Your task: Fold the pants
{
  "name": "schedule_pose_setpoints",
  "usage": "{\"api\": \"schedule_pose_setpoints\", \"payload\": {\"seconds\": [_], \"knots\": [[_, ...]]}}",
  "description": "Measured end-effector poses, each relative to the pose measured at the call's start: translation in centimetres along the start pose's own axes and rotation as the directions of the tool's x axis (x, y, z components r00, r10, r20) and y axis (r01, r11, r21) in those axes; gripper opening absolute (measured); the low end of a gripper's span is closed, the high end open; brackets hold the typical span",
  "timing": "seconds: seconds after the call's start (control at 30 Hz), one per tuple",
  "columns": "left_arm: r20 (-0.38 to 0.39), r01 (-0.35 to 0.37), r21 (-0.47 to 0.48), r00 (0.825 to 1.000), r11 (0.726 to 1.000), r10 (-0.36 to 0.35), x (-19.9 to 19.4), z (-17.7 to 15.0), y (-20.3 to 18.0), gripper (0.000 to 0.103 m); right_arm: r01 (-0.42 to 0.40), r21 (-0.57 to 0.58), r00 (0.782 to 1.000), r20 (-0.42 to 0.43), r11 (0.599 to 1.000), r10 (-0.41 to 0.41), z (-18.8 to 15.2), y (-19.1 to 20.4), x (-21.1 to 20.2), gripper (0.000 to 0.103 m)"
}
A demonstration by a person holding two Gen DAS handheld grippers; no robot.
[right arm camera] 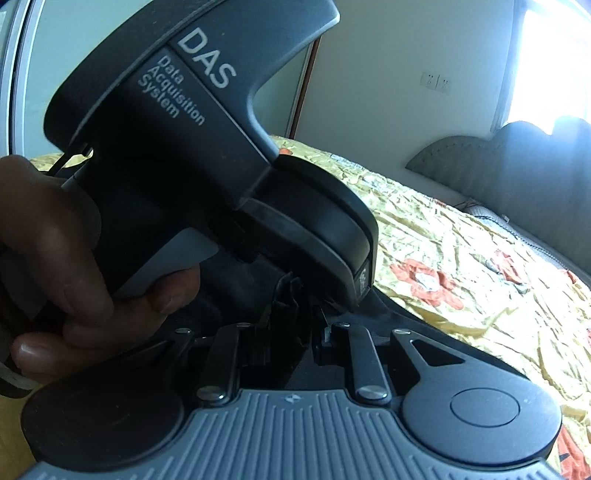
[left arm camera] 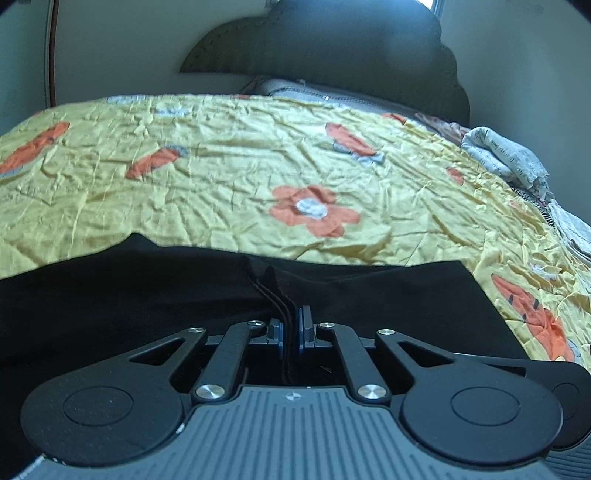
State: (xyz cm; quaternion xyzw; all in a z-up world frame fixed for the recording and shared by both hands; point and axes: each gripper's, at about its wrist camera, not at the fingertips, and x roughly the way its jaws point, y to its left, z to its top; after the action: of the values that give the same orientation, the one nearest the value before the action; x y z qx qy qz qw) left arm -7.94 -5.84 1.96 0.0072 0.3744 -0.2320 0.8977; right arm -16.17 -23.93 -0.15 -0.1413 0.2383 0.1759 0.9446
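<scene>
Black pants (left arm camera: 369, 295) lie flat across the near part of a yellow bedspread with orange flowers (left arm camera: 258, 155). In the left wrist view my left gripper (left arm camera: 291, 326) is shut on a stacked edge of the pants, several dark layers pinched between its blue pads (left arm camera: 306, 325). In the right wrist view my right gripper (right arm camera: 295, 325) is shut on a bunched fold of the pants (right arm camera: 288, 291) that stands up between its fingers. The two grippers are close together: the left gripper's dark housing (right arm camera: 166, 147), held by a hand (right arm camera: 55, 258), fills the upper left there.
A padded grey headboard (left arm camera: 332, 55) stands at the far end of the bed, with grey bedding (left arm camera: 332, 96) below it. A crumpled printed cloth (left arm camera: 506, 155) lies at the bed's right edge. Pale walls and a wardrobe door (right arm camera: 122, 29) surround the bed.
</scene>
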Motion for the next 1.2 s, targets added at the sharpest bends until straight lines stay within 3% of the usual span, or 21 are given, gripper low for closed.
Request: {"api": "schedule_pose_setpoints", "payload": {"seconds": [0.07,0.1,0.2,0.3,0.37,0.5,0.73,1.0,1.2], "knots": [[-0.009,-0.003,-0.001,1.000,1.000,0.003,0.2,-0.1,0.1,0.010,-0.003,0.002,1.000,-0.003,1.000,0.003,-0.3,-0.5,-0.2,0.019],[-0.015,-0.012,0.001,1.000,1.000,0.012,0.2,-0.1,0.1,0.026,-0.004,0.003,1.000,-0.004,1.000,0.004,-0.5,-0.8,-0.2,0.019],[-0.022,-0.013,-0.024,1.000,1.000,0.013,0.1,0.2,0.6,0.029,-0.009,0.005,1.000,-0.004,1.000,0.009,-0.9,-1.5,-0.6,0.019],[-0.022,-0.015,-0.044,1.000,0.999,0.014,0.1,0.6,1.1,0.029,-0.014,0.004,1.000,-0.005,1.000,0.014,-1.4,-2.4,-0.9,0.019],[-0.029,-0.012,-0.051,1.000,0.999,0.010,0.3,0.7,1.3,0.014,-0.020,0.002,1.000,-0.006,1.000,0.020,-1.8,-3.0,-0.7,0.019],[-0.013,-0.023,-0.041,1.000,0.999,0.022,0.0,0.4,1.1,0.010,-0.050,0.002,0.999,-0.002,0.999,0.050,-2.3,-4.2,-0.7,0.019],[0.008,-0.043,-0.034,0.999,0.998,0.044,-0.5,-0.1,1.4,0.010,-0.073,-0.004,0.997,0.002,0.997,0.073,-2.9,-6.4,-0.7,0.019],[0.011,-0.049,-0.032,0.999,0.998,0.049,-0.6,-0.2,1.8,0.010,-0.082,-0.019,0.997,-0.003,0.996,0.082,-2.3,-4.9,-2.1,0.019],[0.014,-0.063,-0.008,0.998,0.998,0.063,-0.2,-0.5,1.6,0.011,-0.082,-0.010,0.996,-0.019,0.997,0.082,-1.4,-4.9,0.0,0.019]]}}
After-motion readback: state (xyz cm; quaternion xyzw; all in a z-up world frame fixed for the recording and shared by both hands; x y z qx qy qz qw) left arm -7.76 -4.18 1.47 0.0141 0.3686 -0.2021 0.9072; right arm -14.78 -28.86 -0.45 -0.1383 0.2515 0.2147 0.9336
